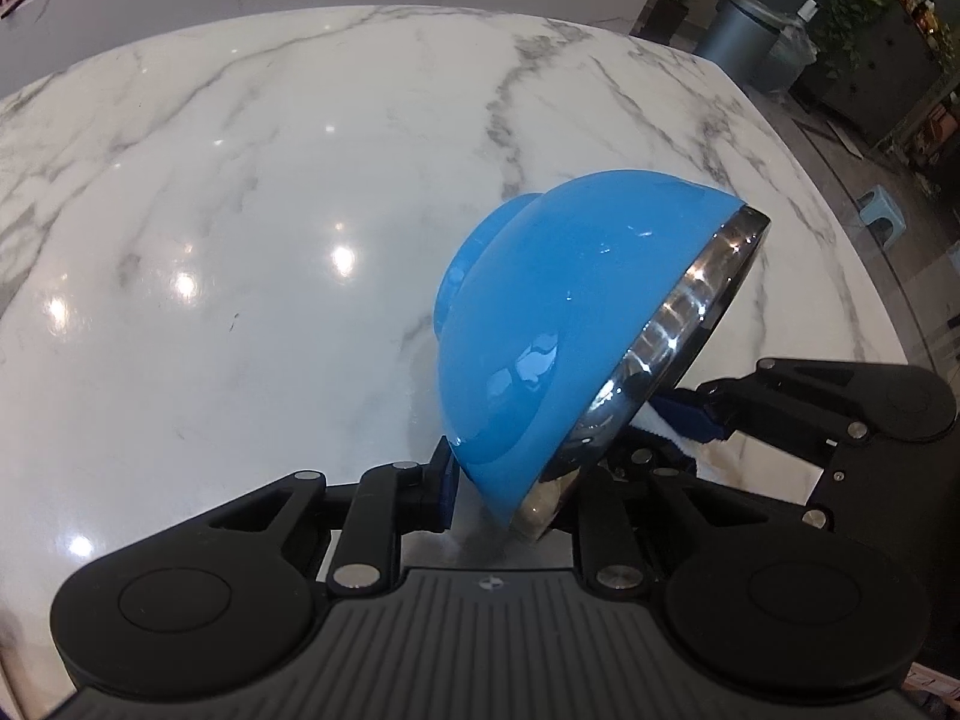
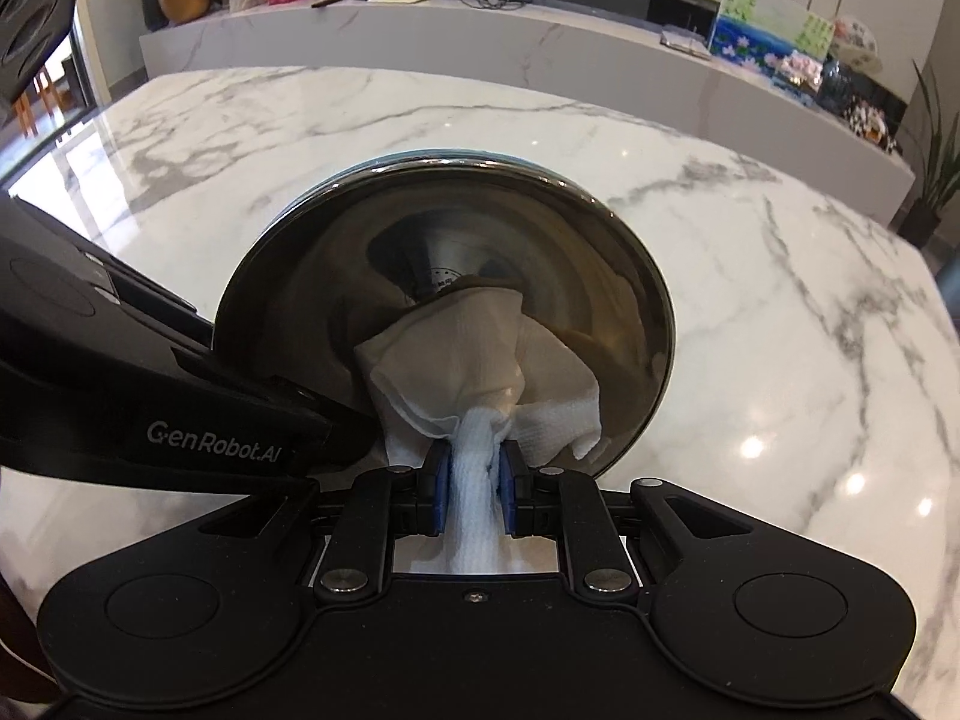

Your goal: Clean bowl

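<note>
A bowl (image 1: 558,324), blue outside and shiny steel inside, is held tilted on its side above the marble table. My left gripper (image 1: 534,492) is shut on its lower rim; the right finger is hidden behind the rim. In the right wrist view the bowl's steel inside (image 2: 444,276) faces the camera. My right gripper (image 2: 471,480) is shut on a white cloth (image 2: 480,372), whose bunched end presses into the lower inside of the bowl. The right gripper also shows in the left wrist view (image 1: 714,420), with the cloth beside the bowl's rim.
The white marble table (image 1: 240,210) spreads under both grippers. Its right edge (image 1: 870,276) drops to the floor, with a grey bin (image 1: 744,42) and plants beyond. A long counter (image 2: 540,48) with small items stands behind the table.
</note>
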Action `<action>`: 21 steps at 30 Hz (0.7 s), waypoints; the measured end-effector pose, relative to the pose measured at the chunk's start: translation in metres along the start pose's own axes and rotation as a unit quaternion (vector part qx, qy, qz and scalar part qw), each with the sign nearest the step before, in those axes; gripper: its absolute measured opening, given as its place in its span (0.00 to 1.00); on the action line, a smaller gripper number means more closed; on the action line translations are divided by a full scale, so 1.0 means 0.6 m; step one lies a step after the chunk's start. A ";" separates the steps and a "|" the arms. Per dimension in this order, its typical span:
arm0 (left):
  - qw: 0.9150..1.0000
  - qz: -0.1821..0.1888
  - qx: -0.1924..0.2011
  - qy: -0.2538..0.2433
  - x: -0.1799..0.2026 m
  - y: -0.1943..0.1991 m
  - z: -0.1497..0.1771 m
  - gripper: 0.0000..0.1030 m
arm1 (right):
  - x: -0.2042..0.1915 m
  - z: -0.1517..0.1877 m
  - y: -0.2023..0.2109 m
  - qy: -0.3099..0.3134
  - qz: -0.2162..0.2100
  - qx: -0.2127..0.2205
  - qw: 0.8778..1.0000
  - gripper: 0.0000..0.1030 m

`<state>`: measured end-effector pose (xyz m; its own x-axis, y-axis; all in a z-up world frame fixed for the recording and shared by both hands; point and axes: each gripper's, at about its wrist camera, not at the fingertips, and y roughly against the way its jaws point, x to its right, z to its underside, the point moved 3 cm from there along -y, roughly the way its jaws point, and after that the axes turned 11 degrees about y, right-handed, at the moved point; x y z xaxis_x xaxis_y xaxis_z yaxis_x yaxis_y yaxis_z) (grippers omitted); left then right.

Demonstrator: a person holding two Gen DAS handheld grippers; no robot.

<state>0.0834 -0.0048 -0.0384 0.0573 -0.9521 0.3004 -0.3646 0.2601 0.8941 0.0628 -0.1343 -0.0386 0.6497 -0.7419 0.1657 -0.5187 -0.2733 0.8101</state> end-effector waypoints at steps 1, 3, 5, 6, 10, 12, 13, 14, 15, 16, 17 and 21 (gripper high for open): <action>1.000 -0.002 0.001 -0.002 0.000 0.001 0.000 0.17 | 0.000 -0.001 0.001 0.005 0.007 0.001 1.000 0.13; 1.000 -0.008 0.003 -0.007 0.001 0.002 -0.002 0.17 | 0.000 -0.002 0.003 0.014 0.021 0.006 1.000 0.13; 1.000 -0.012 0.002 -0.014 0.002 0.004 -0.002 0.17 | 0.001 -0.004 0.007 0.022 0.036 0.012 0.999 0.13; 1.000 -0.014 0.003 -0.017 0.003 0.005 -0.001 0.17 | 0.002 -0.005 0.008 0.022 0.037 0.013 0.999 0.13; 1.000 -0.013 0.006 -0.015 0.001 0.006 -0.001 0.17 | 0.004 -0.005 0.006 0.020 0.034 0.012 0.999 0.13; 1.000 -0.006 0.008 -0.002 -0.003 0.007 -0.002 0.20 | 0.005 -0.005 0.003 0.016 0.030 0.010 0.999 0.13; 1.000 -0.002 0.010 0.004 -0.005 0.007 -0.003 0.22 | 0.005 -0.005 0.002 0.013 0.026 0.009 1.000 0.13; 1.000 0.003 0.010 0.010 -0.007 0.007 -0.004 0.23 | 0.007 -0.005 0.000 0.007 0.022 0.007 1.000 0.13; 1.000 0.008 0.010 0.017 -0.009 0.007 -0.005 0.23 | 0.008 -0.004 -0.001 0.001 0.017 0.006 1.000 0.13; 1.000 0.013 0.011 0.023 -0.010 0.007 -0.006 0.25 | 0.009 -0.003 -0.003 -0.006 0.011 0.004 1.000 0.13; 0.999 0.016 0.012 0.027 -0.011 0.007 -0.006 0.26 | 0.011 -0.002 -0.004 -0.013 0.005 0.001 1.000 0.13; 0.999 0.015 0.025 0.033 -0.011 0.007 -0.009 0.29 | 0.013 0.002 -0.005 -0.030 -0.010 -0.004 1.000 0.14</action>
<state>0.0866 0.0035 -0.0346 0.1055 -0.9308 0.3500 -0.4123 0.2794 0.8671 0.0686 -0.1398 -0.0401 0.6256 -0.7715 0.1160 -0.5013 -0.2837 0.8174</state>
